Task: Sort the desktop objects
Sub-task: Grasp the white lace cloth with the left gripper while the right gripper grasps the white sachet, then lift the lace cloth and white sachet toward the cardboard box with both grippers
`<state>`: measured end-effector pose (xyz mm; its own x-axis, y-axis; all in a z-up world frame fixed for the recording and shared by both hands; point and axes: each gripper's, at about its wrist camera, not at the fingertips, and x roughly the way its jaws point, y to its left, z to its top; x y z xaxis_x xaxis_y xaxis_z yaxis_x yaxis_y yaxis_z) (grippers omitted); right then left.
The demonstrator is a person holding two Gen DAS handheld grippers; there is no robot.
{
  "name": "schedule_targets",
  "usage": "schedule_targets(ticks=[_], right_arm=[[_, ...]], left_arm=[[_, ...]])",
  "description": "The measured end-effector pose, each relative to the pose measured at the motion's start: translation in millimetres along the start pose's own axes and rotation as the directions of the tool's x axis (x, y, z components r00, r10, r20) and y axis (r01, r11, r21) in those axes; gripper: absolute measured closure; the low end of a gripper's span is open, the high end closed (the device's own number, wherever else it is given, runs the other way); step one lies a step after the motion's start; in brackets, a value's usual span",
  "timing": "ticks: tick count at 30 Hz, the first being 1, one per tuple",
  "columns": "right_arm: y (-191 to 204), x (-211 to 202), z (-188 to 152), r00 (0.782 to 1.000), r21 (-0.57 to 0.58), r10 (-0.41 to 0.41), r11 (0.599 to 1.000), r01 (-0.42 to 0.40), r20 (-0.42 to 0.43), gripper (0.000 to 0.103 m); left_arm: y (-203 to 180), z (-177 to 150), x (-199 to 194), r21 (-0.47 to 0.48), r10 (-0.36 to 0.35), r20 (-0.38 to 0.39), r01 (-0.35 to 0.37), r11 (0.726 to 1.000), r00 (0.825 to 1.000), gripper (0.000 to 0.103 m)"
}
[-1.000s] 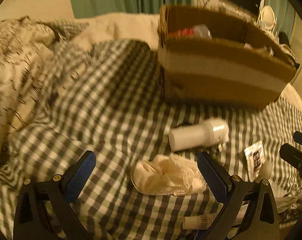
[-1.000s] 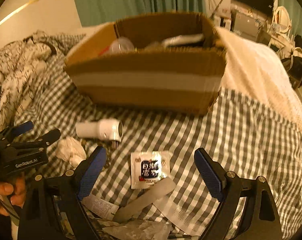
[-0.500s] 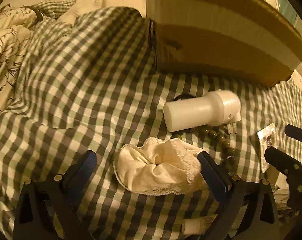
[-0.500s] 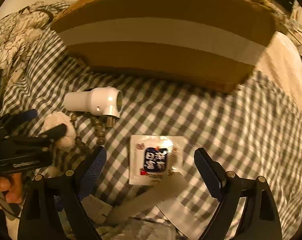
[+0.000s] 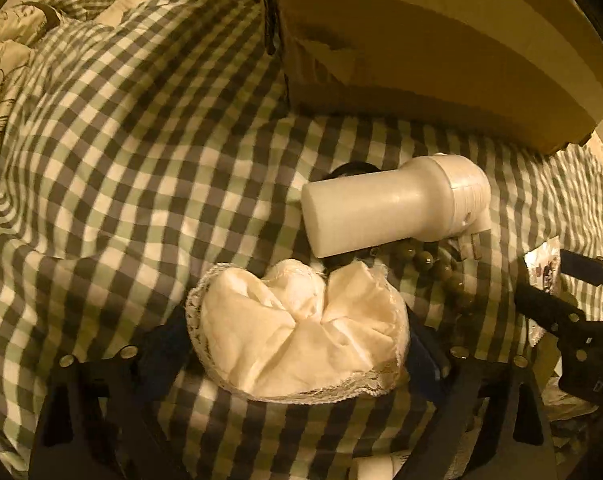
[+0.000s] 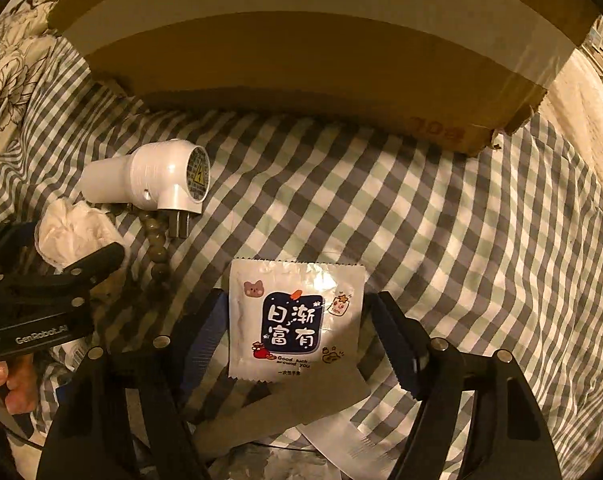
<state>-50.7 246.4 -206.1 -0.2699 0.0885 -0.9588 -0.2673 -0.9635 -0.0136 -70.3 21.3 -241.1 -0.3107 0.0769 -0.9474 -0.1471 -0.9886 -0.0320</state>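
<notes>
Two tongs point steeply down at the checked bed cover [image 6: 441, 216], both closing. Between the left tongs' [image 5: 297, 340] spread jaws lies a cream lace-edged scrunchie [image 5: 297, 332], apparently not yet pinched. Between the right tongs' [image 6: 297, 320] jaws lies a white printed sachet [image 6: 295, 316], flat and unpinched. Beyond both tongs sit a white plug-in device [image 6: 153, 180], brown beads [image 6: 157, 240] and a cardboard box [image 6: 321, 56].
</notes>
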Motion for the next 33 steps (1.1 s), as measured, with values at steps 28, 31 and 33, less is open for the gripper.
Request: schedule_targets(ticks=[28,31,33], right_arm=[[28,-51,-4,0.981,0.018,0.082,0.996,-0.087,0.176,0.098],[23,-51,-7,0.977,0.022,0.081,0.996,-0.087,0.197,0.098],[19,-62,-9,0.97,0.027,0.087,0.995,-0.096,0.226,0.098]], left_arm=[[1,-11,-76,0.03,-0.062,0.225,0.056,0.998,0.972,0.081],[-9,-10,-86,0.046,-0.065,0.256,0.055,0.997,0.965,0.083],[-7,-5,-90,0.054,-0.065,0.28,0.051,0.997,0.958,0.083]])
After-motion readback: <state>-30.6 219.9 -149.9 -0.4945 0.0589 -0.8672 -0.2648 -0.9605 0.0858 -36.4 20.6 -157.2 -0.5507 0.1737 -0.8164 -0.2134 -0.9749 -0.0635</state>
